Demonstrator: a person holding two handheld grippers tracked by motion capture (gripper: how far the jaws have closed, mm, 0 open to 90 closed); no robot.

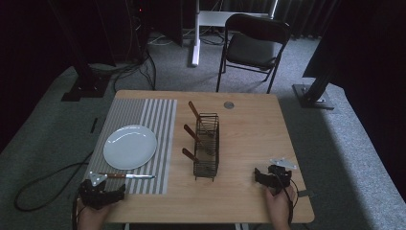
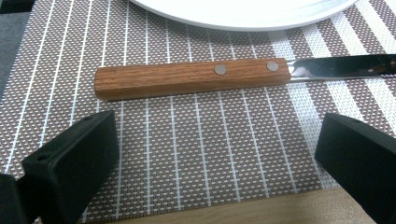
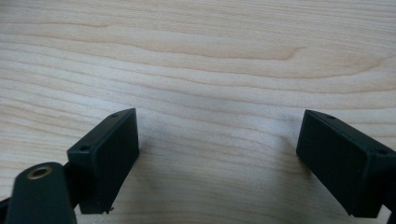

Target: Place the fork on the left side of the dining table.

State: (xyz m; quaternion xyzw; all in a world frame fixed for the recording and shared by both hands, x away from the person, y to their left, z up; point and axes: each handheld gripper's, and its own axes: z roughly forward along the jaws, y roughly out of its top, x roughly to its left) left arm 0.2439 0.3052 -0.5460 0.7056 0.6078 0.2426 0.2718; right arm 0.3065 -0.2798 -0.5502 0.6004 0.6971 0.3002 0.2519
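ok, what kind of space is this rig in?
Probably a lab or studio set up for recording, not a home. The light wooden table stands on grey carpet, with dark curtains behind, loose black cables on the floor and a black folding chair. The white round plate and wood-handled knife look staged.

knives: 1 on the striped mat [image 1: 125,176] | plates: 1 [image 1: 129,146] | placemats: 1 [image 1: 158,120] | wire caddies: 1 [image 1: 207,146] | wooden handles in caddy: 3 [image 1: 190,132] | claws: 2, lower left [image 1: 117,192] and lower right [image 1: 258,176] | chairs: 1, top centre [image 1: 253,45] | worktops: 1 [image 1: 249,134]
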